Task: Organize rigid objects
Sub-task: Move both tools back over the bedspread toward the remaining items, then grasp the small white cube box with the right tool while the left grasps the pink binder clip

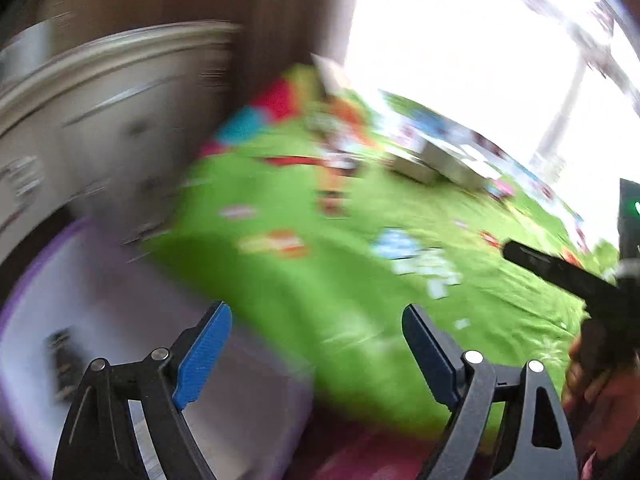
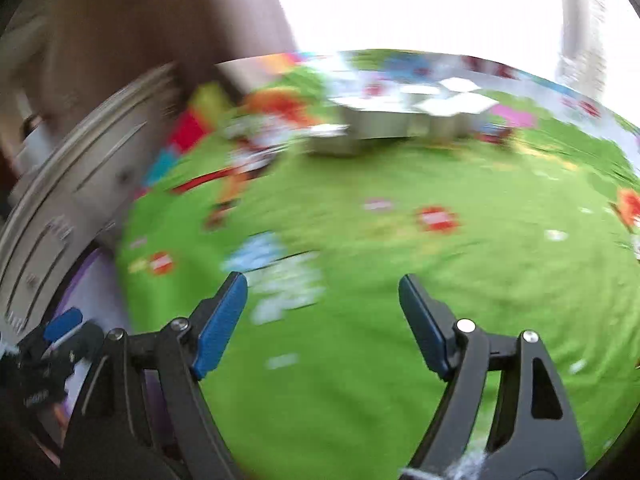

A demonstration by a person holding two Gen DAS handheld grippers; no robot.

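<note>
Grey boxes (image 2: 400, 128) lie well ahead of the wide, empty right gripper (image 2: 322, 320), long sides crosswise, farther right of the empty, wide left gripper (image 1: 316, 356).

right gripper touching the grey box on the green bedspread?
Apart. In the right wrist view the right gripper stands open and empty over bare green bedspread, while the grey box sits far beyond its fingertips.

Left tool (image 1: 316, 354), right tool (image 2: 322, 324): black frames, ribbed blue pads, silver pivot screws.
</note>
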